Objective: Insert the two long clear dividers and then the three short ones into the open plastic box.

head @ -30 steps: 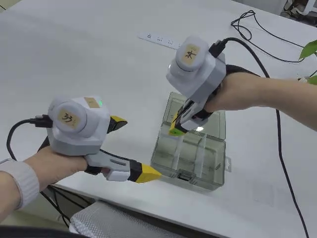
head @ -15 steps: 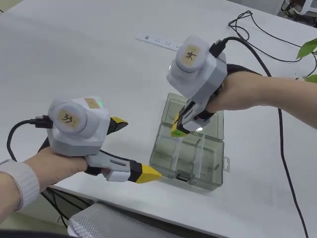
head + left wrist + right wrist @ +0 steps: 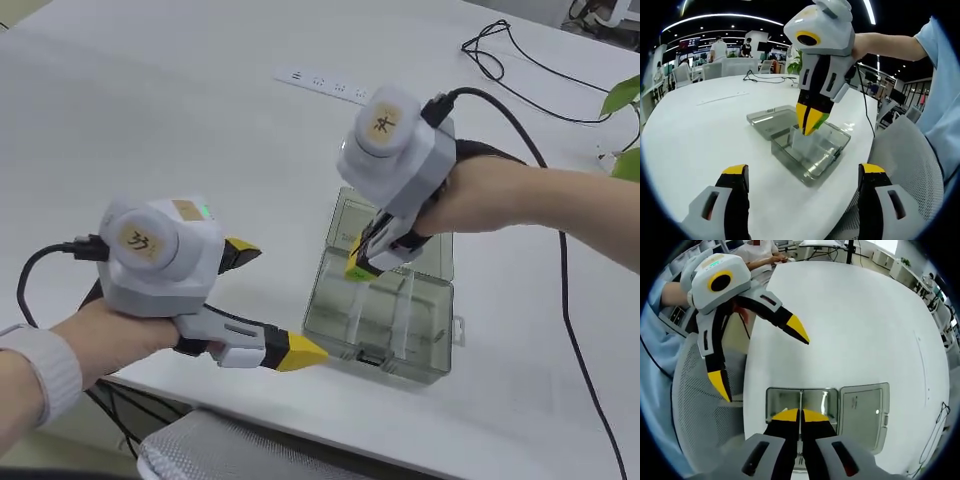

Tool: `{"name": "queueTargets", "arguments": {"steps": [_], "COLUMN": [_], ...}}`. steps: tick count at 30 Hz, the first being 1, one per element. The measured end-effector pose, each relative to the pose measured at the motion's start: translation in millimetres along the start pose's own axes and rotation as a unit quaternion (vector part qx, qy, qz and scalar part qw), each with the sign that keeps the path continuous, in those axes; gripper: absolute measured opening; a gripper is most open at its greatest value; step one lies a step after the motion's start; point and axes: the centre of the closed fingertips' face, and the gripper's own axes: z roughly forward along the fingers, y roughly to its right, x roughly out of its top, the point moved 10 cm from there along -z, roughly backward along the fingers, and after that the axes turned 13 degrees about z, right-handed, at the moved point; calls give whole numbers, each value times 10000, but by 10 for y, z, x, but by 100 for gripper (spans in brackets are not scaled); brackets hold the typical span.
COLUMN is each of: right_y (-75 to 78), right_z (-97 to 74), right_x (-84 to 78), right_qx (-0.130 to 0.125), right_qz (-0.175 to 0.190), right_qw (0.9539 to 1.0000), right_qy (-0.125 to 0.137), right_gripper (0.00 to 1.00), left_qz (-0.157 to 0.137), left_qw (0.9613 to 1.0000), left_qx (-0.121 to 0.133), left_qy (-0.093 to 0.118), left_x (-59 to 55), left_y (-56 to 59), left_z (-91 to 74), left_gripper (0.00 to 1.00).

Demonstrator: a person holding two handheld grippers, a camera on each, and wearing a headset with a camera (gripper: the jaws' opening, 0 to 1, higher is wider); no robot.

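The clear plastic box [image 3: 432,352] [image 3: 790,157] [image 3: 782,399] lies open near the table's front edge, its lid [image 3: 352,214] [image 3: 862,405] flat behind it. Clear dividers [image 3: 356,312] stand inside it. My right gripper [image 3: 358,268] [image 3: 800,415] points down into the box's far left part. It is shut on a thin clear divider [image 3: 800,399] [image 3: 802,141] that stands upright in the box. My left gripper [image 3: 273,300] [image 3: 802,172] is open and holds nothing. It hovers over the table edge, just left of the box. The two grippers are apart.
A white power strip [image 3: 325,82] lies at the back of the white table [image 3: 150,130]. A black cable [image 3: 510,62] loops at the back right, beside green plant leaves [image 3: 625,98]. A mesh chair [image 3: 215,445] stands under the front edge.
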Motion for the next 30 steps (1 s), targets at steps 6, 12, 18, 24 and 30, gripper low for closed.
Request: {"name": "queueTargets", "arguments": {"steps": [6,12,18,24,30], "right_y": [3,-16,28,44,38], "right_z": [60,123,254,341,403], "right_x": [-49,-55,-43,-37,-35], "right_qx": [-1,12,-45,-108,-181], "right_qz": [92,97,69,39,-2], "right_qw": [9999,9998,10000,9999,9997], "right_qy": [124,144,48,-57,-159], "right_gripper": [1,1,2,2,2], "left_qz": [-13,-19,-28,-33,-13], "left_qw": [10000,10000,10000,10000,10000], "left_qx": [-12,-23,-10,5,3], "left_qy": [-33,-46,-51,-54,-51], "left_x": [-16,-17,-17,-27,-21], "left_y": [11,17,21,20,18], "left_z": [4,5,-6,-16,-14], "left_gripper": [92,92,91,91,91]}}
